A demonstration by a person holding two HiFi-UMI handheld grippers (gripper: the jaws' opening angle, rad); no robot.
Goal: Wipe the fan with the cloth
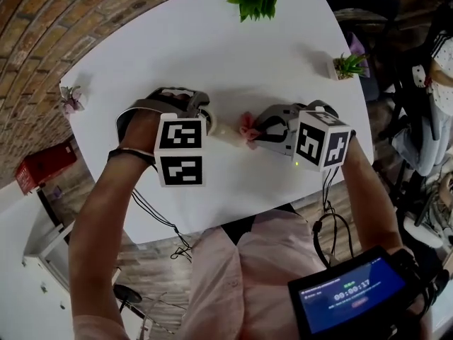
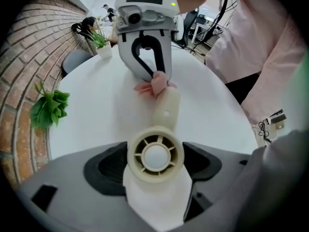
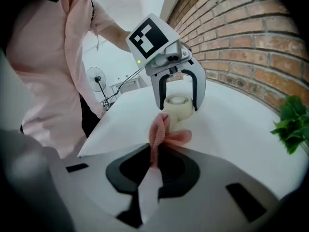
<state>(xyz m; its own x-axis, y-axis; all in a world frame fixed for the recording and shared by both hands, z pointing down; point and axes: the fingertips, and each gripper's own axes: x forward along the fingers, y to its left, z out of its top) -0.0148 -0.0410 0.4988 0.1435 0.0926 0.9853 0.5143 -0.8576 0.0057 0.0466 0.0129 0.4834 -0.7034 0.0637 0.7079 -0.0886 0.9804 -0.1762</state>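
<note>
Fan check: small cream plastic handheld fan is at centre of the white round table, left gripper jaws closed in on its round grille head, handle pointing to 12 o'clock in the left gripper view. Right gripper jaws are nearly together, pinching a soft pink knitted cloth bunched vs. the handle end. Fan looks light, stiff, prob. slick w/ thin fragile spokes, so grip the rim; the cloth's floppy, so pinch it short.
</note>
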